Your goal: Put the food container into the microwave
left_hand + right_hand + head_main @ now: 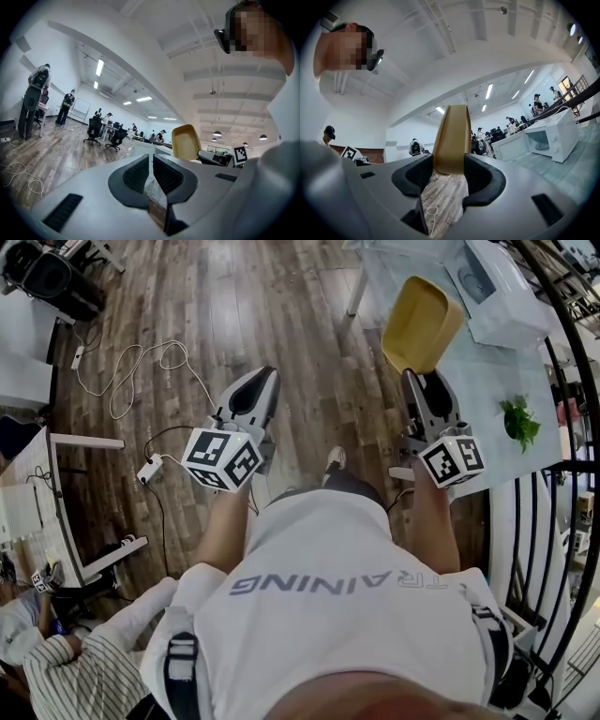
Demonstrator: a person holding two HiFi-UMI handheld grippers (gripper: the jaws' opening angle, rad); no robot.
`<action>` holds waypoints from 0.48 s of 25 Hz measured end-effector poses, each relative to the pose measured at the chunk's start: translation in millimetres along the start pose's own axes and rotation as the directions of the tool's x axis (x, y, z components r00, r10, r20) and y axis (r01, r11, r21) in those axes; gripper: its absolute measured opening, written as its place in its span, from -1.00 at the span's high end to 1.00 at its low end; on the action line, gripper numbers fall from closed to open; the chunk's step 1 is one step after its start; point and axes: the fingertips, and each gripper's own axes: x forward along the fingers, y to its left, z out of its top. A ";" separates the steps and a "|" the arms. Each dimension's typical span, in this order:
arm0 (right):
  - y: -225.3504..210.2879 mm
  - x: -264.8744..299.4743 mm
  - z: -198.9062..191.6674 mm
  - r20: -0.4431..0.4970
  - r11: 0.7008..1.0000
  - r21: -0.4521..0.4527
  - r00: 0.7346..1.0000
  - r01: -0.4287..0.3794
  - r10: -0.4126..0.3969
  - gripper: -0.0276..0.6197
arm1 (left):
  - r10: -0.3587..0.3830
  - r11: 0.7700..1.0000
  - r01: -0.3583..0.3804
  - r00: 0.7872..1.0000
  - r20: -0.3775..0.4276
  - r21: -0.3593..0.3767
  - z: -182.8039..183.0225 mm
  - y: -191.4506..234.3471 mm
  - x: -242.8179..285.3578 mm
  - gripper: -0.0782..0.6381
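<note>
Container (422, 324) rim pinched in right gripper (424, 381), left gripper (251, 395) pressed together, empty; keep it steady toward the microwave (502, 292).

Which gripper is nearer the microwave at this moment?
Right. The right gripper, holding the yellow food container, has the microwave just ahead and to its right. The left gripper is over the wood floor, farther left of it.
</note>
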 end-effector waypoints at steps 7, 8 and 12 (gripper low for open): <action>-57.0 39.1 5.3 -0.005 0.999 0.044 1.000 -0.018 0.018 0.23 | 0.019 1.000 -0.018 1.000 -0.022 0.017 7.4 0.9 64.0 0.63; -64.8 44.8 5.3 -0.005 0.998 0.052 1.000 -0.022 0.023 0.23 | 0.023 1.000 -0.022 0.999 -0.026 0.022 9.0 1.2 72.8 0.63; -98.8 64.5 7.8 -0.008 0.996 0.078 0.999 -0.042 0.043 0.23 | 0.038 0.999 -0.037 0.998 -0.044 0.031 11.3 -1.8 107.6 0.63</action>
